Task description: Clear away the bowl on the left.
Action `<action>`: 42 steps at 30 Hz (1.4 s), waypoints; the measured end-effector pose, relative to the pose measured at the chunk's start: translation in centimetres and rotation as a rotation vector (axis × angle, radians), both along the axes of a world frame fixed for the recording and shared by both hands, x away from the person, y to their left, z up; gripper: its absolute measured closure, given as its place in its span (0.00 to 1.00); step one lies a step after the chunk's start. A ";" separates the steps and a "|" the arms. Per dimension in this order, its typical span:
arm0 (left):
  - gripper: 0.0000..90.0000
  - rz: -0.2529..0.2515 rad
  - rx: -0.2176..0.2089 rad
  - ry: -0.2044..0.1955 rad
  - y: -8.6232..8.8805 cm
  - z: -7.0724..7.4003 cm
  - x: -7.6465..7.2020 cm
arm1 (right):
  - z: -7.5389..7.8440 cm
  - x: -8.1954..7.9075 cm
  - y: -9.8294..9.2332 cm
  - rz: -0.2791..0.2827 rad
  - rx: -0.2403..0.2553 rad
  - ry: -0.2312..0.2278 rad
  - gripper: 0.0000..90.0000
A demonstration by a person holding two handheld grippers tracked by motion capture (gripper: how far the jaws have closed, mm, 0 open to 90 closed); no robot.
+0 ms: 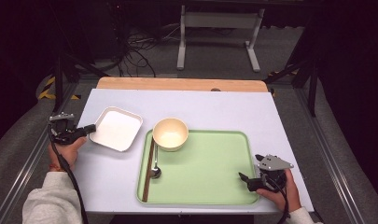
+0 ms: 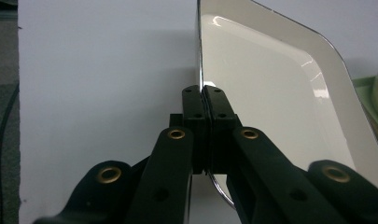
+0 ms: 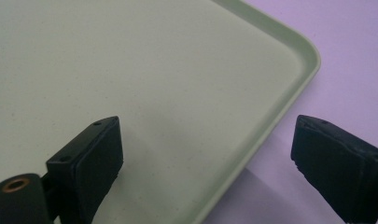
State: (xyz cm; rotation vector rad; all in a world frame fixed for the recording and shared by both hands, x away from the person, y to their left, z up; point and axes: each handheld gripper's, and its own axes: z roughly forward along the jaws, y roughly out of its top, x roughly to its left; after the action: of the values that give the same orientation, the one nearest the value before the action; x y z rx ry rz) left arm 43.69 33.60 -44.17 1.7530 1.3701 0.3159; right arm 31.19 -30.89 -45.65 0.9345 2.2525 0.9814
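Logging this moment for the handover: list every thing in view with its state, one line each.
left gripper: shut on white dish rim
right gripper: open, astride green tray's edge
white dish: empty, on table, beside tray
green tray: flat on table
bowl: upright, on tray
spoon: lying on tray
chopsticks: lying along tray's left edge

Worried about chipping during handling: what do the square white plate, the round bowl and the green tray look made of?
White plate: glossy, thin-rimmed, sharp highlights; likely melamine or glazed ceramic. Bowl: cream, smooth, faint sheen; probably the same. Green tray: matte, finely speckled, rounded lip; looks like moulded plastic.
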 end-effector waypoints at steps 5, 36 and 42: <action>0.99 -0.028 -0.029 -0.016 0.0 0.2 -0.1 | 0.0 0.0 0.1 0.002 -0.004 0.000 0.11; 0.99 -0.092 -0.125 -0.173 -1.4 3.1 -1.8 | 0.6 0.2 -0.4 -0.044 0.040 -0.032 0.10; 0.99 -0.108 -0.145 -0.206 -2.1 4.0 -2.3 | 0.7 0.0 -0.5 -0.044 0.052 -0.034 0.10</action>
State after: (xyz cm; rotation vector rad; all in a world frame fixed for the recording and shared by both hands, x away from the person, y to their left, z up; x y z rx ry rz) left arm 41.41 31.48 -40.20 1.6198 1.1192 0.3206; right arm 31.23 -31.38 -44.92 0.9775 2.1787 1.0334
